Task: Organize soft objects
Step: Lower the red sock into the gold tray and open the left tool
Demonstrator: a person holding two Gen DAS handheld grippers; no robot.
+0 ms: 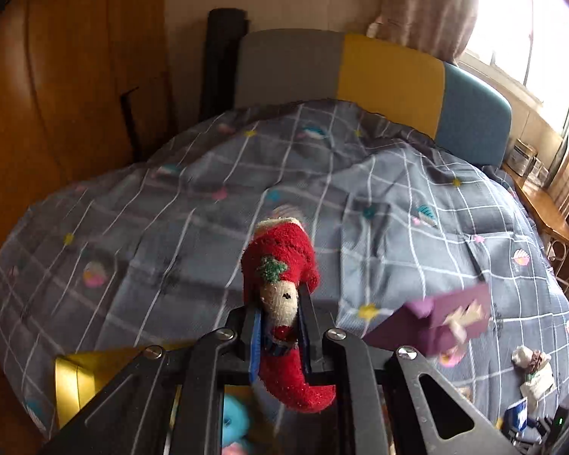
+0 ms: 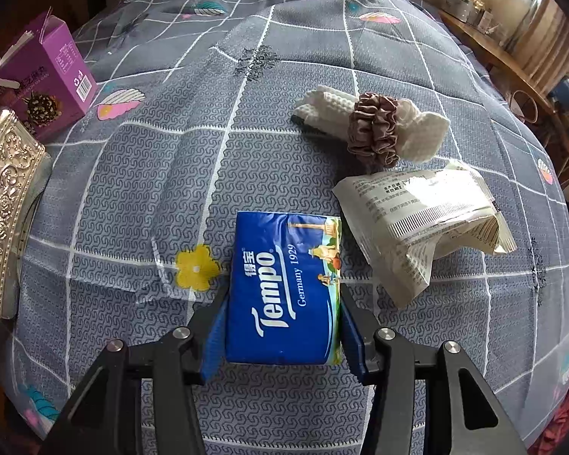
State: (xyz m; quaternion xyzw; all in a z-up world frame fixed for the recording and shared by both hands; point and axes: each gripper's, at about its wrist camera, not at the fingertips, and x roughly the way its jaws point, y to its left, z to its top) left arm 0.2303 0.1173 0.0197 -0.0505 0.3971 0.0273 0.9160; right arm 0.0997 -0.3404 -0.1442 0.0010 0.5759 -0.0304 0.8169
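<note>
My left gripper point(image 1: 280, 303) is shut on a fluffy red sock point(image 1: 284, 254) with a beige patch and a green motif. The sock hangs above the bed, and its toe droops over a gold box point(image 1: 76, 375) that holds a light blue soft thing point(image 1: 233, 422). My right gripper point(image 2: 284, 295) points down at the quilt point(image 2: 132, 189). Its blue pads press on both sides of a blue Tempo tissue pack point(image 2: 284, 250). Beyond it lie a white knitted cloth point(image 2: 334, 113) bound by a brown scrunchie point(image 2: 375, 129) and a crumpled white plastic packet point(image 2: 425, 220).
A purple carton point(image 2: 45, 76) stands at the left of the bed beside an embossed silver tin point(image 2: 3, 208). The carton point(image 1: 436, 322) is blurred in the left wrist view. A grey, yellow and teal headboard point(image 1: 390, 76) backs the bed; a wooden wardrobe point(image 1: 57, 76) stands left, a wooden shelf point(image 2: 504, 57) right.
</note>
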